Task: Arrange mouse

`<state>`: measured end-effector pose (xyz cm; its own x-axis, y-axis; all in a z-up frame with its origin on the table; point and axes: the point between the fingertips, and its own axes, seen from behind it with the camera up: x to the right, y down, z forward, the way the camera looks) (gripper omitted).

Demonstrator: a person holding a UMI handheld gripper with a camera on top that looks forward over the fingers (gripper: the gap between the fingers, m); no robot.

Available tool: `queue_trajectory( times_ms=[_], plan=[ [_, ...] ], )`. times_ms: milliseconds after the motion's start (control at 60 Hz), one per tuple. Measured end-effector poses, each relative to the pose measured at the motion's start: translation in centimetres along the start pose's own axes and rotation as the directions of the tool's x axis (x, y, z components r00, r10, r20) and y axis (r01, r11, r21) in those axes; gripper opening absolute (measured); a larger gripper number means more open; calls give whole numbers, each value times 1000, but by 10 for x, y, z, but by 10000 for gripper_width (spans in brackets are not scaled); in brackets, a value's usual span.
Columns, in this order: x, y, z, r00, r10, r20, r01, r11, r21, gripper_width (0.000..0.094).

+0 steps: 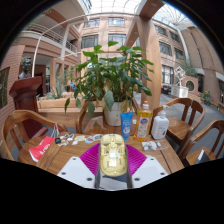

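**Hand-held gripper grasping mouse above desk**

Left: a red item point(42, 149) lies on the wooden desk point(70, 158), near a wooden chair point(20, 128).

Centre: the hand-held gripper point(112, 168) is clenched on the mouse point(113, 154), a pale yellow unit pressed on both sides by the magenta pads point(91, 160). The mouse sits between the fingers, raised over the near desk edge. Beyond it stands a potted plant point(110, 75). Just right of the pot stand a blue can point(127, 123), an orange-labelled bottle point(144, 120) and a white bottle point(160, 124).

Right: two more wooden chairs stand beside the desk.
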<state>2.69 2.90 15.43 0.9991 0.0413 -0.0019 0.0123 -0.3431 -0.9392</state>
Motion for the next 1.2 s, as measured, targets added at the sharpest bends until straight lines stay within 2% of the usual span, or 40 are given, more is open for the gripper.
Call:
queue_trajectory(
  times_ms=[150,233,317,367,417,433,467,550,817,1017,1200],
  plan=[
    [47,99,51,998,11,-69,-25,978,-209,370],
    [54,137,63,997,20,-70,-39,959,-280,418],
    [55,152,63,996,55,-74,-76,945,-319,495],
    [55,147,61,995,70,-69,-88,949,-303,593],
    [56,137,53,996,65,-68,-82,952,-294,840],
    [57,135,50,996,62,-71,-80,955,-285,866],
    [58,129,41,996,54,-78,-73,960,-270,833],
    [58,103,14,996,31,-84,-50,971,-233,866],
    [38,30,-118,996,-29,-84,19,993,-117,854],
    [20,22,-199,996,-51,-76,45,996,-73,855],
    [17,35,-242,995,-64,-82,57,995,-83,853]
  ],
)
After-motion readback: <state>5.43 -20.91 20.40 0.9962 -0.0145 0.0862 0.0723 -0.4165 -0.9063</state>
